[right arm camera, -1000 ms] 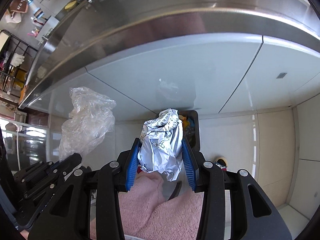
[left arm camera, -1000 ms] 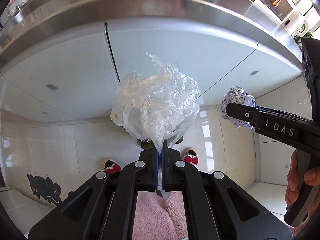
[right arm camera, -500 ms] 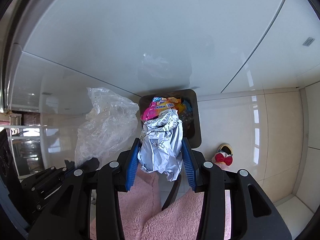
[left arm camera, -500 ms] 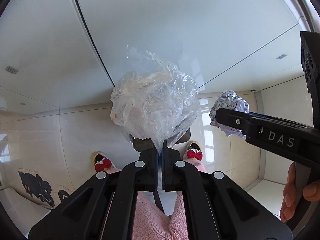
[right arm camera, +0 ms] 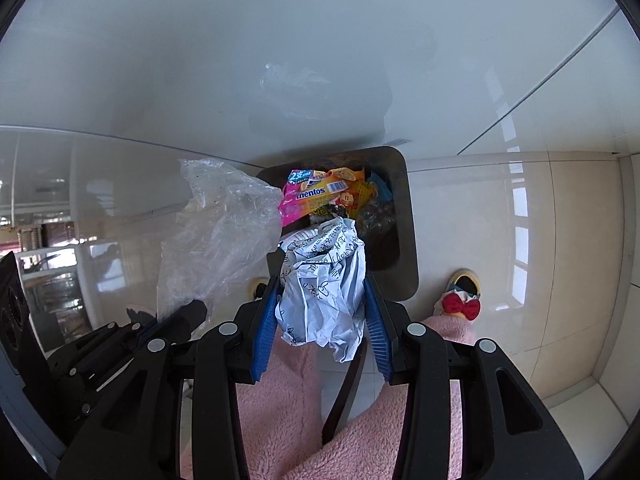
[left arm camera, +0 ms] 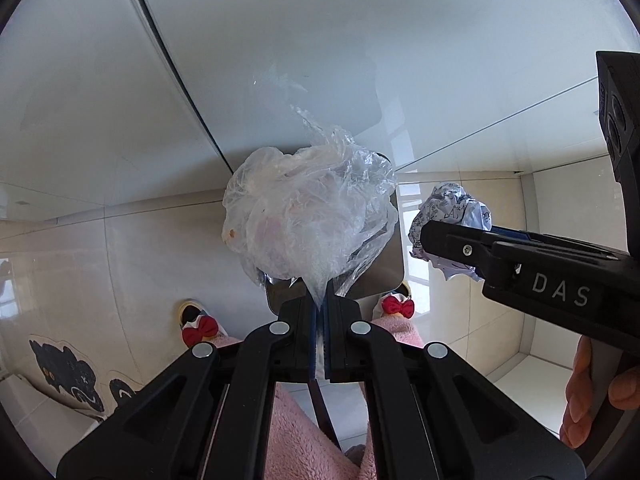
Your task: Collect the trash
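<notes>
My left gripper [left arm camera: 319,308] is shut on a crumpled clear plastic bag [left arm camera: 308,216] and holds it above the dark trash bin [left arm camera: 384,268], which the bag mostly hides. My right gripper [right arm camera: 320,300] is shut on a crumpled ball of printed white paper [right arm camera: 324,284] and holds it over the near edge of the same bin [right arm camera: 404,220]. The bin holds colourful snack wrappers [right arm camera: 320,196]. The plastic bag [right arm camera: 216,232] shows left of the paper in the right wrist view. The paper ball [left arm camera: 452,216] and right gripper show at the right in the left wrist view.
The bin stands on a glossy beige tile floor [right arm camera: 540,240] against pale cabinet doors [left arm camera: 280,40]. The person's pink fleece legs [right arm camera: 288,400] and slippers with red bows [right arm camera: 460,304] are below the grippers. A black cat-shaped mat [left arm camera: 68,372] lies at the left.
Both grippers have tilted and moved down from counter level towards the floor. The bin has come into view under them. Both still hold their trash.
</notes>
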Demonstrator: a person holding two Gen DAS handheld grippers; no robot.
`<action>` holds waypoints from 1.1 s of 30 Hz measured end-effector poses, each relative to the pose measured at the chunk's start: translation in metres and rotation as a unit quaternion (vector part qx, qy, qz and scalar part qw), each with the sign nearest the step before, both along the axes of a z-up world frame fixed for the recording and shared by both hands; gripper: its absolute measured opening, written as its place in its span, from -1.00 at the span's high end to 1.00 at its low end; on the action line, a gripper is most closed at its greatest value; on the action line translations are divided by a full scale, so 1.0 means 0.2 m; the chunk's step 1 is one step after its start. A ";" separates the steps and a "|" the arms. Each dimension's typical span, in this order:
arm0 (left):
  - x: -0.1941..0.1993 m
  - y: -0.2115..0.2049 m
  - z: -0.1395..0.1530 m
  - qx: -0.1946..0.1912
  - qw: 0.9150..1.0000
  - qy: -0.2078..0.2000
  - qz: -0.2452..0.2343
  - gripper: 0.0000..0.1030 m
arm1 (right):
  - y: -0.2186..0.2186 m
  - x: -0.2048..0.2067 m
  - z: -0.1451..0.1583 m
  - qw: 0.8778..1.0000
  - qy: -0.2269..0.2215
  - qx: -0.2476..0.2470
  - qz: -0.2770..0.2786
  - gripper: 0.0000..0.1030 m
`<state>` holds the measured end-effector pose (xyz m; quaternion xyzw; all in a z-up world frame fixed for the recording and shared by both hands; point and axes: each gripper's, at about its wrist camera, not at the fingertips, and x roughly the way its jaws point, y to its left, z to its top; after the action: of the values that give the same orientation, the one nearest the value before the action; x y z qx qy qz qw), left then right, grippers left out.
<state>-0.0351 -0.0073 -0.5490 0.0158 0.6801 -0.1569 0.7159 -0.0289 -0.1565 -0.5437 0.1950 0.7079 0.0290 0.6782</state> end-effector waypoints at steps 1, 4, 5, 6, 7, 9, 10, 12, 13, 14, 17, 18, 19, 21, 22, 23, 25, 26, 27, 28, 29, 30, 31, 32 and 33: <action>0.00 0.00 0.00 -0.003 1.000 0.001 0.001 0.98 | 0.00 0.00 0.00 1.000 0.000 0.001 0.000 0.18; 0.01 -0.01 0.01 -0.006 1.000 0.001 0.001 0.95 | 0.02 0.01 0.00 1.000 -0.001 -0.002 0.003 0.11; 0.01 -0.01 0.02 -0.008 1.000 0.002 0.000 0.93 | 0.01 0.02 0.00 1.000 -0.001 -0.001 0.000 0.10; 0.00 -0.01 0.02 -0.007 1.000 0.002 -0.002 0.87 | 0.01 0.02 0.00 1.000 0.000 0.001 -0.006 0.04; 0.00 -0.01 0.03 -0.008 1.000 0.001 -0.005 0.66 | 0.00 0.03 -0.01 1.000 0.005 0.009 -0.014 0.00; 0.00 -0.01 0.05 -0.006 1.000 -0.003 -0.007 0.21 | -0.02 0.03 -0.03 0.999 0.014 0.026 -0.028 -0.15; 0.00 -0.01 0.06 -0.006 1.000 -0.007 -0.007 0.04 | -0.02 0.04 -0.03 0.999 0.015 0.024 -0.032 -0.24; 0.00 -0.01 0.06 -0.006 1.000 -0.007 -0.007 -0.10 | -0.03 0.05 -0.02 0.999 0.009 0.018 -0.035 -0.28; 0.00 -0.01 0.07 -0.005 1.000 -0.007 -0.006 -0.22 | -0.03 0.05 -0.02 0.999 0.008 0.015 -0.036 -0.33; 0.00 -0.01 0.07 -0.005 1.000 -0.008 -0.006 -0.31 | -0.03 0.05 -0.01 0.999 0.007 0.015 -0.039 -0.38; 0.01 -0.02 0.11 -0.001 1.000 -0.013 -0.008 -0.48 | -0.03 0.06 0.02 0.999 0.000 0.008 -0.039 -0.45; 0.01 -0.02 0.12 -0.001 1.000 -0.016 -0.009 -0.51 | -0.03 0.06 0.03 0.999 -0.002 0.005 -0.036 -0.46; 0.01 -0.02 0.15 0.000 1.000 -0.020 -0.009 -0.56 | -0.03 0.06 0.05 0.999 -0.003 0.002 -0.033 -0.50; 0.01 -0.03 0.20 0.001 1.000 -0.027 -0.010 -0.66 | -0.03 0.06 0.09 0.999 -0.010 -0.004 -0.030 -0.60; 0.01 -0.03 0.23 0.000 0.999 -0.031 -0.010 -0.72 | -0.03 0.06 0.12 0.999 -0.015 -0.008 -0.029 -0.65; 0.02 -0.03 0.27 -0.002 0.999 -0.034 -0.010 -0.75 | -0.03 0.06 0.15 0.999 -0.019 -0.013 -0.026 -0.65; 0.03 -0.02 0.36 -0.006 0.999 -0.042 -0.008 -0.79 | -0.04 0.06 0.23 0.999 -0.030 -0.020 -0.021 -0.66; 0.03 -0.01 0.41 -0.007 0.999 -0.048 -0.006 -0.82 | -0.04 0.06 0.28 0.999 -0.037 -0.023 -0.018 -0.66; 0.03 0.00 0.46 -0.009 0.998 -0.054 -0.003 -0.84 | -0.05 0.06 0.33 0.998 -0.045 -0.028 -0.016 -0.67; 0.03 0.02 0.52 -0.012 0.998 -0.062 0.002 -0.84 | -0.05 0.06 0.38 0.998 -0.053 -0.033 -0.014 -0.73; 0.04 0.04 0.58 -0.016 0.997 -0.069 0.007 -0.84 | -0.06 0.06 0.44 0.997 -0.061 -0.038 -0.011 -0.82; 0.03 0.05 0.64 -0.019 0.997 -0.077 0.012 -0.84 | -0.06 0.05 0.50 0.997 -0.072 -0.041 -0.010 -0.90; 0.03 0.07 0.70 -0.022 0.996 -0.085 0.016 -0.84 | -0.07 0.05 0.56 0.995 -0.085 -0.044 -0.009 -0.91; 0.02 0.08 0.77 -0.026 0.995 -0.094 0.019 -0.84 | -0.08 0.05 0.63 0.994 -0.096 -0.047 -0.006 -0.91; 0.02 0.10 0.83 -0.028 0.994 -0.103 0.023 -0.84 | -0.08 0.04 0.70 0.993 -0.108 -0.050 -0.004 -0.93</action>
<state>-0.0313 0.0128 -0.3824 -0.0040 0.5983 -0.1574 0.7856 -0.0201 -0.1727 -0.4030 0.1592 0.6301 0.0113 0.7599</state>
